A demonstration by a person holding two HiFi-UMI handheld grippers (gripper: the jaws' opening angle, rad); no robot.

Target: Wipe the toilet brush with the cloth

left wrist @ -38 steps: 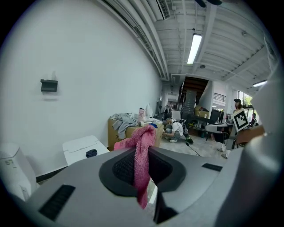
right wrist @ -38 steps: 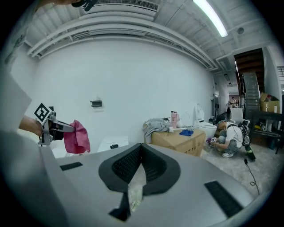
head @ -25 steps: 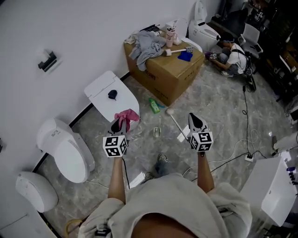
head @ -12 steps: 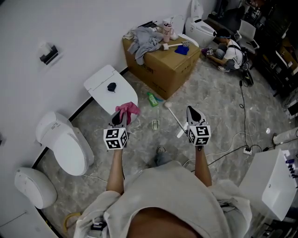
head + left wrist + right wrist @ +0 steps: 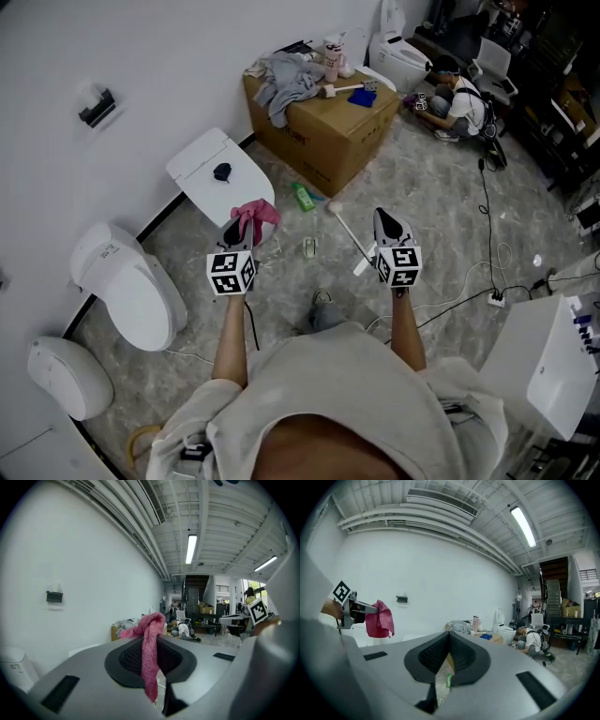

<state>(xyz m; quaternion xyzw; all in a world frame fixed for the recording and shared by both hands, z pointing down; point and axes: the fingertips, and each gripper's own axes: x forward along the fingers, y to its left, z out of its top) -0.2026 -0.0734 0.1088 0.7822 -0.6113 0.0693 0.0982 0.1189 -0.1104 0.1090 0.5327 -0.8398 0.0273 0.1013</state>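
Observation:
My left gripper [image 5: 236, 232] is held over the floor beside a white toilet and is shut on a pink cloth [image 5: 255, 216]. The cloth [image 5: 149, 658] hangs bunched between the pads in the left gripper view. A white long-handled toilet brush [image 5: 349, 239] lies on the floor just left of my right gripper [image 5: 384, 223]. The right gripper [image 5: 449, 637] has its jaws closed together with nothing between them. From the right gripper view, the left gripper [image 5: 351, 611] with the cloth [image 5: 379, 619] shows at the left. A second white brush [image 5: 342, 89] lies on the cardboard box.
A cardboard box [image 5: 328, 141] with grey clothes and bottles stands ahead. A green bottle [image 5: 306, 198] lies on the floor before it. White toilets [image 5: 131, 291] line the left wall. A person [image 5: 455, 98] sits on the floor at the far right. Cables [image 5: 487, 281] run across the floor.
Both grippers sit slightly higher in the head view and keep their hold. The cloth stays in the left gripper and the brush stays on the floor.

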